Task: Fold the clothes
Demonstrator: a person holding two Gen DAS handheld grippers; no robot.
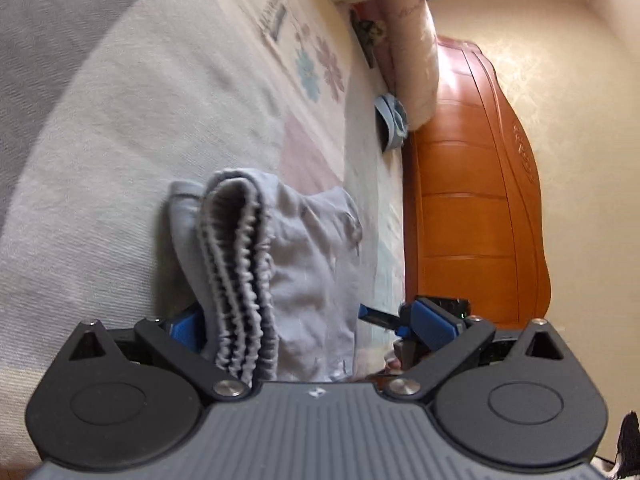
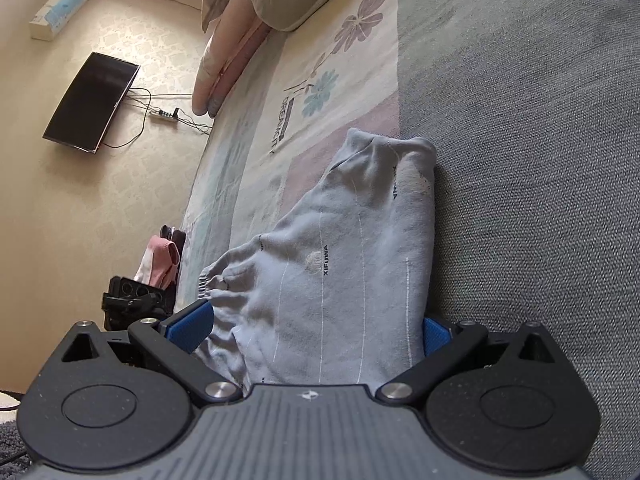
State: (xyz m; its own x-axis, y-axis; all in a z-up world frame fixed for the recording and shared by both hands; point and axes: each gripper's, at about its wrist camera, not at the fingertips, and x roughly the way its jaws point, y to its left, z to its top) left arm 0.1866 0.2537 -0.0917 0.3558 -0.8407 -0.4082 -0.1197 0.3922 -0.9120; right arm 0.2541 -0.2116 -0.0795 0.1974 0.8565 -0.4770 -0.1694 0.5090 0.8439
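Bed (image 2: pixel 520 120) fills most of both views, grey blanket (image 1: pixel 48 60) on one side, pale sheet (image 2: pixel 340 92) with pink and blue flower print on the other; sheet print reads "DREAMCITY". Orange wooden headboard (image 1: pixel 472 208) at the bed end in the left wrist view, carved lettering on it too blurred to read. Pink and beige pillows (image 2: pixel 240 32) piled at the far end of the sheet. Dark TV screen (image 2: pixel 92 102) on the cream wall, cables and a power strip (image 2: pixel 164 114) beside it; long white and blue box (image 2: pixel 68 4) higher on the wall.

Light grey shorts (image 2: pixel 340 260) lie bunched on the bed across the sheet/blanket line, thin white stripes, small shell prints, "XIFUWA" printed several times. Gathered elastic waistband (image 1: pixel 240 280) stands up, doubled over, in the left wrist view.

Right gripper (image 2: pixel 316 330): blue pads wide apart, shorts cloth filling the gap, jaws not closed on it. Left gripper (image 1: pixel 308 326): also spread, waistband against the left pad, right pad clear of the cloth. Small blue cloth item (image 1: pixel 392 120) by the pillows. Pink garment (image 2: pixel 160 264) at the bed edge.
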